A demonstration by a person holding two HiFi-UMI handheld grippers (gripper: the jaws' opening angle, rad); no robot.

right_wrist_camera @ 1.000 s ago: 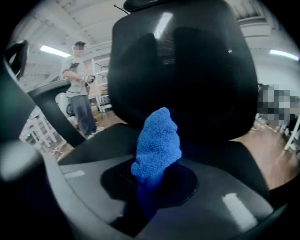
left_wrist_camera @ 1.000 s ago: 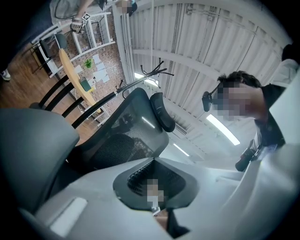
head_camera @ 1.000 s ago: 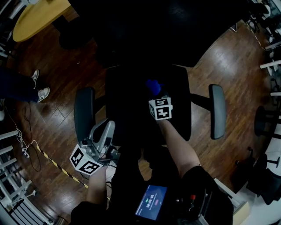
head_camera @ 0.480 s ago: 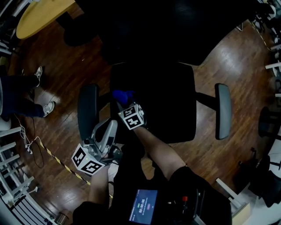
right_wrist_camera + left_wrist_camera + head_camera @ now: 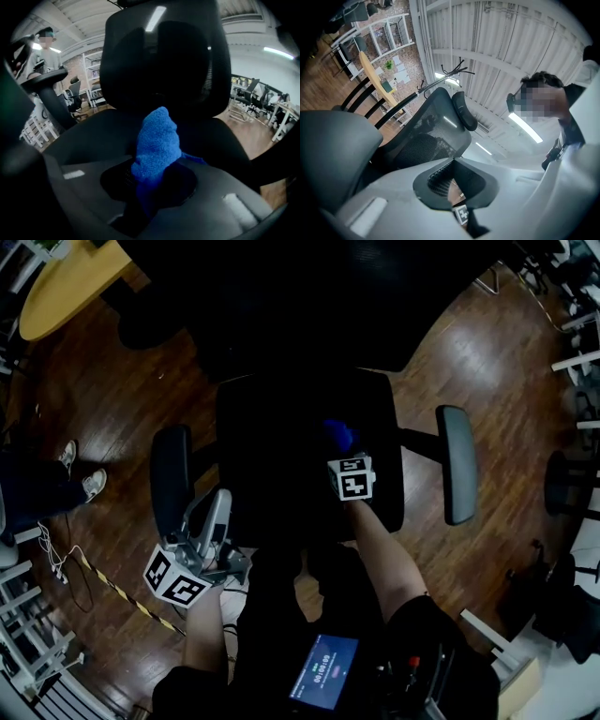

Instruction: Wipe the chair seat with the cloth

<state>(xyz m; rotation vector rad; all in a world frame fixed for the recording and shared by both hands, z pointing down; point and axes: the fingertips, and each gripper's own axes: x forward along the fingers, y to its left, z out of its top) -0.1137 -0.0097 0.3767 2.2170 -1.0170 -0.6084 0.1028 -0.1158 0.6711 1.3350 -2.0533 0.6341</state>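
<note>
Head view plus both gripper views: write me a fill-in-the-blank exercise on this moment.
1. The right gripper is shut on a ___ cloth.
2. The cloth lies on the ___ of the chair.
3. The left gripper, jaws together, holds ___.
Missing words: blue; seat; nothing.

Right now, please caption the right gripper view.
Right claw grips a blue cloth at the black chair seat, backrest ahead.
</note>
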